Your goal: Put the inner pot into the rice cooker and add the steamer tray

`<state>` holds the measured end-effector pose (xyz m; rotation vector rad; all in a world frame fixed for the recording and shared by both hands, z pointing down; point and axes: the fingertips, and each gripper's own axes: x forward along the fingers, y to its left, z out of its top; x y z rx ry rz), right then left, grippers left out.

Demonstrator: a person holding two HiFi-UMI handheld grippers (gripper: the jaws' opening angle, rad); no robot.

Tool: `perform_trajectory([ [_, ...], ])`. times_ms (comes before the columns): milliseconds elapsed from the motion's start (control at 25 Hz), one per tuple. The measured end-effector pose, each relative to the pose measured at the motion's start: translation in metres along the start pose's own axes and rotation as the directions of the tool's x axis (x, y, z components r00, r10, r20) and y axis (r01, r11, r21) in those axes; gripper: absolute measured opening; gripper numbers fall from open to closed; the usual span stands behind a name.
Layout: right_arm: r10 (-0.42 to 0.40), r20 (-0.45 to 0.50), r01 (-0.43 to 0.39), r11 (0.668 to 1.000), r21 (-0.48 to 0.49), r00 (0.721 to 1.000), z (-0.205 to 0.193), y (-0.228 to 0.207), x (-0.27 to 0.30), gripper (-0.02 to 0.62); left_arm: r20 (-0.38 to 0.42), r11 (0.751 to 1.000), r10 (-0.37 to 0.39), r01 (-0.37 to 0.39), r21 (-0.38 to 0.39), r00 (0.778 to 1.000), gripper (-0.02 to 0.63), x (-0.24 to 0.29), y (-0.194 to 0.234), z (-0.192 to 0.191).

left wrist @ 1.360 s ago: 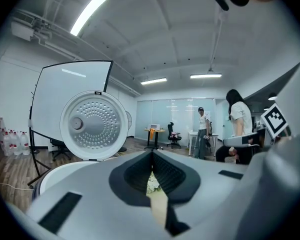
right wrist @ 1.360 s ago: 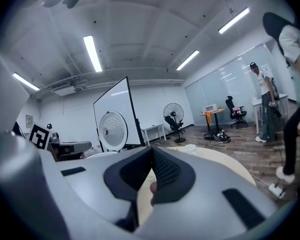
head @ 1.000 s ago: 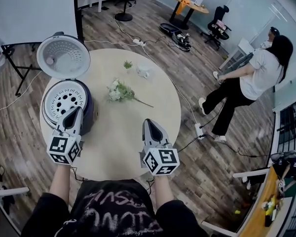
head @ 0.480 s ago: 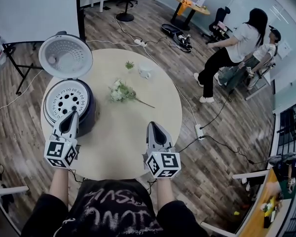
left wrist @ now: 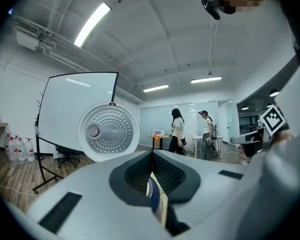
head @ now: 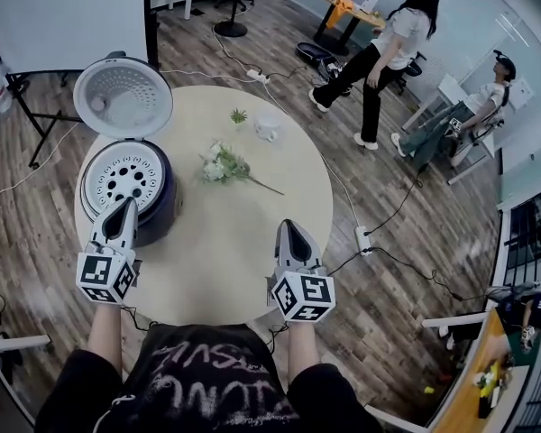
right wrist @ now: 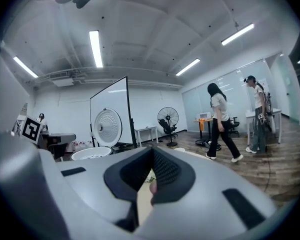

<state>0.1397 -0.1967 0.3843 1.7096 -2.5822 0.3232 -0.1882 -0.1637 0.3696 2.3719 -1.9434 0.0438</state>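
Observation:
The dark rice cooker [head: 159, 207] stands at the left of the round table with its lid [head: 123, 96] swung up and open. A white perforated steamer tray [head: 121, 177] sits in its top. My left gripper [head: 125, 207] is shut and empty, its tip over the cooker's near rim. My right gripper [head: 288, 230] is shut and empty over the table's near right part. The left gripper view shows the raised lid [left wrist: 108, 130] past the closed jaws. In the right gripper view the steamer tray [right wrist: 91, 153] and lid [right wrist: 109, 127] lie to the left.
A bunch of white flowers [head: 224, 167], a small green sprig [head: 239, 115] and a small white object [head: 268, 129] lie on the beige table [head: 225, 260]. A whiteboard [head: 54, 12] stands behind the cooker. A person walks [head: 379, 54] at the back right; another sits [head: 455, 120] nearby.
Both grippers have drawn back a little toward my body, staying shut. The walking person has moved from the right side toward the back of the room.

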Motion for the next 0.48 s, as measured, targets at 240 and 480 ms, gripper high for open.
perform_trajectory([
  [240,-0.014,-0.011,0.014,1.0,0.007,1.0,-0.004,0.0014,-0.0019,0.004,0.013,1.0,0.002,-0.002,0.012,1.0,0.012,-0.0073,0.0053,0.0028],
  [480,-0.031,-0.005,0.031,1.0,0.004,1.0,0.004,-0.0017,-0.0012,0.004,0.014,1.0,0.009,-0.009,-0.003,1.0,0.012,-0.0075,0.0096,0.0101],
])
